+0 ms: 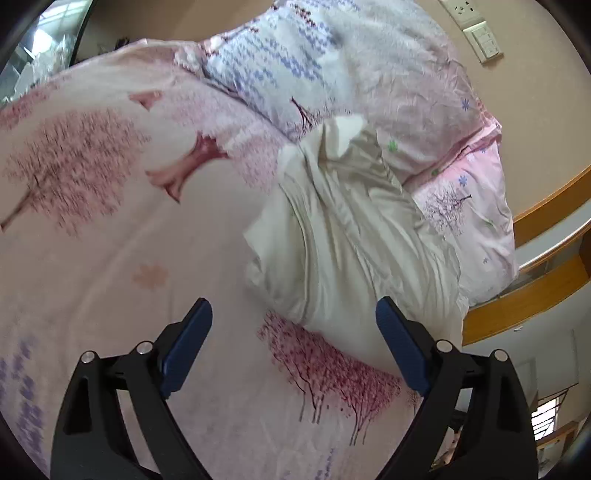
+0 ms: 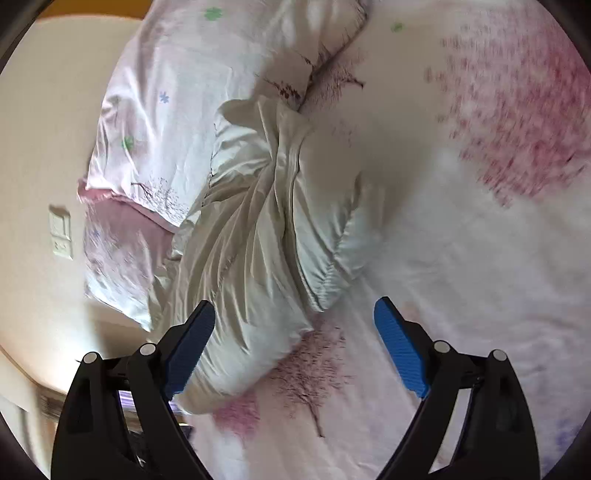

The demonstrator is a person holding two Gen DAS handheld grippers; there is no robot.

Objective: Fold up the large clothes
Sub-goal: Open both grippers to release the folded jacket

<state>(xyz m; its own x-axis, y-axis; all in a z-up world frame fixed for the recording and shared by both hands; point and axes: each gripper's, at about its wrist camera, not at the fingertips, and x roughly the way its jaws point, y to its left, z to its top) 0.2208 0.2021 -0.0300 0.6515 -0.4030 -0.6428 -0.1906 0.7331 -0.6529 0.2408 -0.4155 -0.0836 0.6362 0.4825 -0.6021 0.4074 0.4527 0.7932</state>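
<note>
A crumpled cream-white garment (image 1: 351, 236) lies in a heap on a bed with a pink tree-print sheet (image 1: 110, 240). It also shows in the right wrist view (image 2: 266, 236), bunched with a seam running down its middle. My left gripper (image 1: 293, 314) is open and empty, above the sheet just in front of the garment's near edge. My right gripper (image 2: 294, 314) is open and empty, its left finger pad (image 2: 192, 343) over the garment's lower end. Neither gripper touches the cloth.
Pillows in the same print (image 1: 469, 206) (image 2: 162, 122) lie against the garment's far side. A wooden headboard or rail (image 1: 524, 299) runs along the bed edge. A beige wall with a switch plate (image 2: 61, 236) and a socket (image 1: 467, 9) stands behind.
</note>
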